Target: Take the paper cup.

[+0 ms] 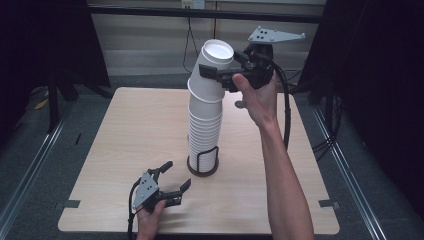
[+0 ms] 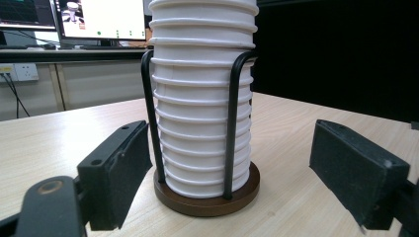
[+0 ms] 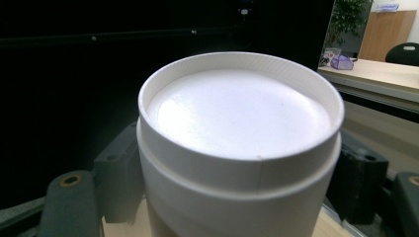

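Here the right tool (image 1: 216, 74) is clamped on the topmost white paper cup (image 1: 210, 75), which sits upside down at the head of a tall stack of white paper cups (image 1: 205, 130). In the right gripper view a black pad sits on either side of the cup wall, just below its recessed base. The cup tilts away from the stack's axis, its rim apparently not yet clear of the cup beneath.

Judgement on the lift: pull along the stack's own line rather than sideways, since a skewed pull could drag the next cup up or tip the column. Grip pressure should stay light; thin paper walls probably dent easily.

The left tool (image 1: 172, 177) rests low on the pale wooden surface (image 1: 125, 130), near the stack's foot, its jaws spread wide with nothing between them. From the left gripper view the holder stands just ahead of the open jaws; closing on it would likely steady the base.

Container: a round dark wooden base with upright black wire loops (image 2: 207, 190) holds the nested cups, all inverted. The loops reach only part-way up the stack. Nothing else sits in the holder.
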`<state>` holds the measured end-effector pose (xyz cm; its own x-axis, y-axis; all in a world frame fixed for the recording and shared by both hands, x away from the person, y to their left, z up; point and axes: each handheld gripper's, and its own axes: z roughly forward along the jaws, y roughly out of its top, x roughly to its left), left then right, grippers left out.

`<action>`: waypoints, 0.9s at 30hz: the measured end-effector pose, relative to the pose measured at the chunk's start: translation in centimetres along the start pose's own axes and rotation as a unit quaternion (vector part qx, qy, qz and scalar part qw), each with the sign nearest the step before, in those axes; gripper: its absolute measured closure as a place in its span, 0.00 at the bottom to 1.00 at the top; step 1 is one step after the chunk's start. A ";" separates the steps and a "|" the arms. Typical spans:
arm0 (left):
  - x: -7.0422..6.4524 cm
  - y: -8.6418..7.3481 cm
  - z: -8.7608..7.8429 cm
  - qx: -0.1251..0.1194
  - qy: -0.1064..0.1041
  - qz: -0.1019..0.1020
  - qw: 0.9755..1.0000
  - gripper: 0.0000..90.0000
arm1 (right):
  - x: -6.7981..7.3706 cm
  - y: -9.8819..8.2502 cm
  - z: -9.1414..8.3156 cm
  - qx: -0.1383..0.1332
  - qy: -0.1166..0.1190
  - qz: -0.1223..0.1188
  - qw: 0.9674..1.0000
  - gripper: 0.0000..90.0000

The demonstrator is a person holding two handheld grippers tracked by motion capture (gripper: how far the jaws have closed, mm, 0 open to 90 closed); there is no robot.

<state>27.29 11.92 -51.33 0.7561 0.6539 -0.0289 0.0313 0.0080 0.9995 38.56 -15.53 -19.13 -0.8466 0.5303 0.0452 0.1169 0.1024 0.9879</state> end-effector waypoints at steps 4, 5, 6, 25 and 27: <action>0.0 0.0 0.0 0.000 0.000 0.000 1.000 0.17 | 0.0 0.1 -0.4 -0.015 0.002 0.003 1.000 0.25; 0.0 0.0 0.0 0.000 0.000 0.000 1.000 0.17 | 0.0 0.2 -0.5 -0.020 0.004 0.006 1.000 0.25; 0.0 0.0 0.0 0.000 0.000 0.000 1.000 0.17 | 0.0 0.2 -0.6 -0.021 0.006 0.007 1.000 0.25; 0.0 0.0 0.0 0.000 0.000 0.000 1.000 0.17 | -0.3 1.1 -2.9 -0.066 -0.001 0.013 0.998 0.25; 0.0 0.0 0.0 0.000 0.000 0.000 1.000 0.17 | -0.3 1.1 -3.4 -0.074 0.000 0.014 0.997 0.25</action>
<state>27.30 11.92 -51.33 0.7566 0.6533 -0.0282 0.0313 0.0069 0.9995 37.22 -18.42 -17.52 -0.8436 0.5320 0.0738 0.0631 -0.0382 0.9973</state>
